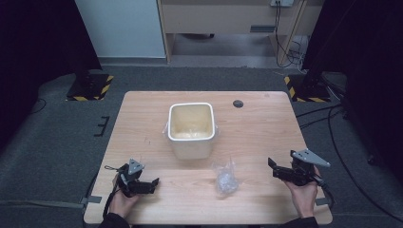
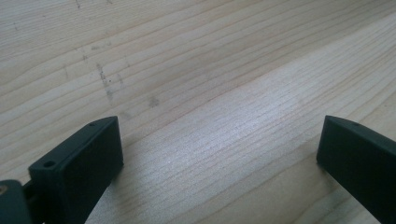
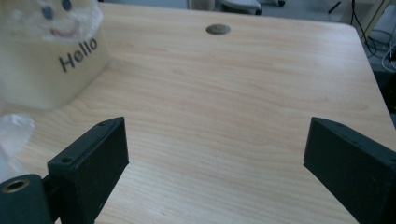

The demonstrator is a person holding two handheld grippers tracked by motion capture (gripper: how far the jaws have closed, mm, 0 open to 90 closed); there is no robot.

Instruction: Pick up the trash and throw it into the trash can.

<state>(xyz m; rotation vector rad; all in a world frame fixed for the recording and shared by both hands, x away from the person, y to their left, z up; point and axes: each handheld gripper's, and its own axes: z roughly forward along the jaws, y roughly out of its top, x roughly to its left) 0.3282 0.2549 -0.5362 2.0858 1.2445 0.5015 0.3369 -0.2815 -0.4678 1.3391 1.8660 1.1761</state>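
While the person's hands rest at the near edge of the pale wooden table (image 1: 142, 109), the left gripper (image 1: 153, 183) sits low over the boards at the left, its angular black body topped by a grey three-cornered plate. From its own camera its two blocky matt jaws stand wide apart with nothing but fine straight wood grain between them, marked by a few dark specks. Toward the middle stands a cream plastic bin (image 1: 191, 129), square with rounded corners and a thick white rim, lined inside with thin clear film; the right gripper view shows the word "Hello" and a little face printed on its side. Just in front of it, slightly to the right, lies a crumpled clear plastic bag (image 1: 225, 179), glossy and wrinkled, apart from both grippers. Farther back a small round dark grommet (image 1: 238, 103) is set flush in the tabletop. At the right, the right gripper (image 1: 272, 169) is also spread wide open and empty, pointing leftward toward the bag.
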